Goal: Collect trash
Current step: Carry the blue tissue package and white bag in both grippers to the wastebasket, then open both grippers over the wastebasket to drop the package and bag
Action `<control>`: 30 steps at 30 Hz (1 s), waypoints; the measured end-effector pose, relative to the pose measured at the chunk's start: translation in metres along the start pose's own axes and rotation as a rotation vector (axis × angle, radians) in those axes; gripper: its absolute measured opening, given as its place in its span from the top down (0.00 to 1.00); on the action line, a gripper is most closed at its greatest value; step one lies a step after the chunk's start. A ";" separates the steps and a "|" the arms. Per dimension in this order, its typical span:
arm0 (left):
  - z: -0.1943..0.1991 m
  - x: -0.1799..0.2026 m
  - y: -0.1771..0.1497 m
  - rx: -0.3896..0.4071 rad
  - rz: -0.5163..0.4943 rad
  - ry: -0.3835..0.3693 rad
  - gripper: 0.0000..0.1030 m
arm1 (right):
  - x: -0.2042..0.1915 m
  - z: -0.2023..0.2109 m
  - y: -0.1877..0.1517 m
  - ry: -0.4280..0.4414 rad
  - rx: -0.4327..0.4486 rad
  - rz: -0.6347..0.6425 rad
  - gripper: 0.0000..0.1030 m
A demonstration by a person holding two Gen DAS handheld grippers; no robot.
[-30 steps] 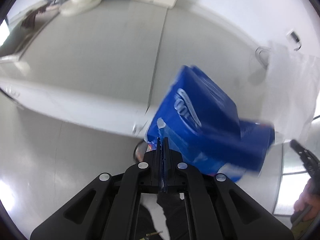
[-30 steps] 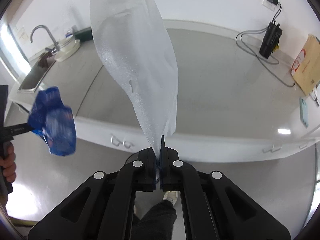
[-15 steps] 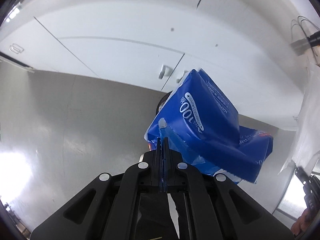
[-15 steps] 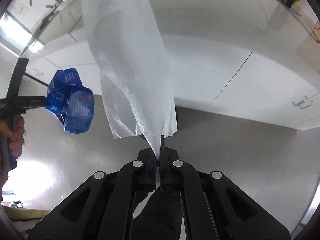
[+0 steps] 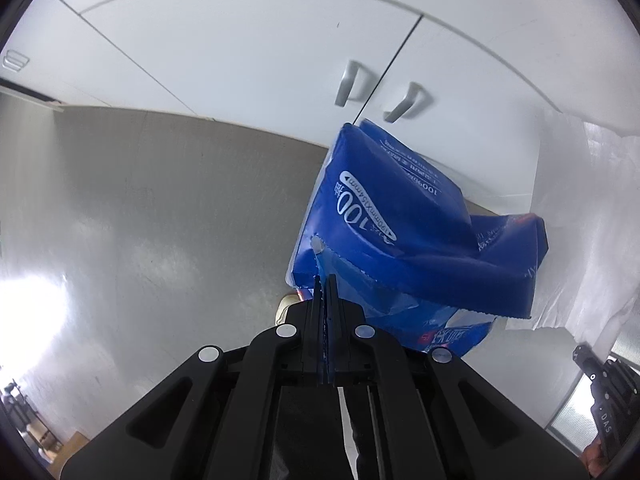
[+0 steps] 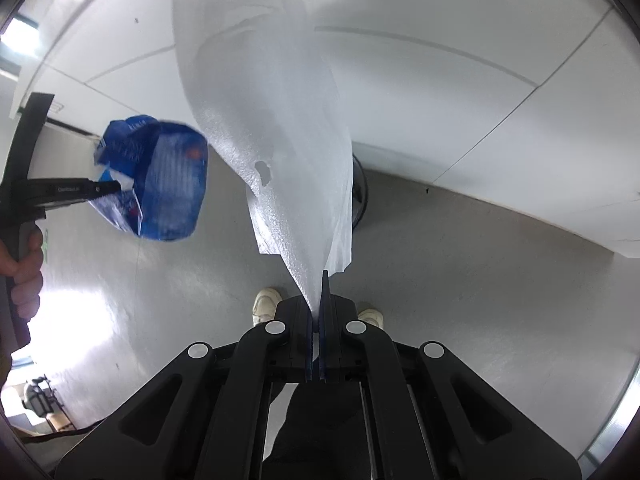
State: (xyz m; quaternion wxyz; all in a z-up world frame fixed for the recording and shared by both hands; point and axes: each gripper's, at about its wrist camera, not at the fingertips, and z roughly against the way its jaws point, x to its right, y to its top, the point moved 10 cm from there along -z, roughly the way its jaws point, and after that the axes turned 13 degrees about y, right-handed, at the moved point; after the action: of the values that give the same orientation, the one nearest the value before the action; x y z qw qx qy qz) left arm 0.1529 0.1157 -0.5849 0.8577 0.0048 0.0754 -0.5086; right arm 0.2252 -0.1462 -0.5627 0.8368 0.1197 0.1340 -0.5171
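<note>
My left gripper [image 5: 325, 285] is shut on the torn edge of a crumpled blue plastic tissue wrapper [image 5: 396, 224] and holds it in the air above the floor. The wrapper also shows at the left of the right wrist view [image 6: 160, 192], pinched in the left gripper [image 6: 105, 187]. My right gripper [image 6: 319, 280] is shut on the corner of a white foam sheet [image 6: 276, 104] with a small hole in it. The sheet hangs in front of the camera and also shows at the right edge of the left wrist view [image 5: 592, 216].
White cabinet doors [image 5: 248, 48] with two grey handles [image 5: 349, 84] stand ahead, above a glossy grey floor [image 5: 152, 216]. A dark round rim [image 6: 359, 196], partly hidden behind the foam sheet, sits on the floor by the cabinets. The person's white shoes [image 6: 267, 304] are below.
Both grippers have tilted down and dropped from countertop level toward the cabinet fronts and floor, each still holding its piece. The cabinet handles now look closer.
</note>
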 end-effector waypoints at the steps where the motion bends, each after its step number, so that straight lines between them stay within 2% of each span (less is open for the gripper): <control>1: -0.008 0.000 0.001 -0.005 0.002 0.004 1.00 | 0.002 -0.008 0.002 0.004 -0.010 0.001 0.97; 7: -0.057 0.006 0.005 -0.024 0.017 0.002 1.00 | 0.018 -0.069 0.023 0.034 -0.072 -0.010 0.97; 9: -0.076 0.013 0.010 -0.030 0.020 -0.001 1.00 | 0.021 -0.091 0.027 0.027 -0.103 0.024 0.97; 16: -0.126 0.026 0.022 -0.047 0.031 -0.020 1.00 | 0.041 -0.150 0.052 0.002 -0.124 0.044 0.97; 20: -0.148 0.032 0.029 -0.058 0.042 -0.027 1.00 | 0.049 -0.186 0.061 0.035 -0.140 0.008 0.97; 24: -0.158 0.047 0.035 -0.051 -0.002 -0.036 1.00 | 0.053 -0.208 0.057 0.053 -0.148 -0.025 0.97; 26: -0.159 0.055 0.036 -0.036 -0.047 -0.017 0.99 | 0.046 -0.211 0.056 0.052 -0.154 -0.024 0.89; 27: -0.160 0.058 0.034 -0.031 -0.062 -0.020 0.97 | 0.046 -0.212 0.057 0.052 -0.155 -0.020 0.74; 28: -0.163 0.061 0.036 -0.032 -0.070 -0.030 0.86 | 0.047 -0.211 0.057 0.053 -0.152 -0.021 0.63; 29: -0.164 0.066 0.037 -0.032 -0.074 -0.056 0.75 | 0.051 -0.208 0.049 0.055 -0.148 -0.024 0.62; 30: -0.163 0.071 0.039 -0.024 -0.078 -0.083 0.53 | 0.052 -0.208 0.045 0.052 -0.145 -0.027 0.62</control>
State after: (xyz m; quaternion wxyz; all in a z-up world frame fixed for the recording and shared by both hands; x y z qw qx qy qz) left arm 0.2001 0.0864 -0.7583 0.8397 -0.0295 0.0458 -0.5404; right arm 0.2672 -0.0993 -0.7722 0.8326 0.0702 0.1946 -0.5138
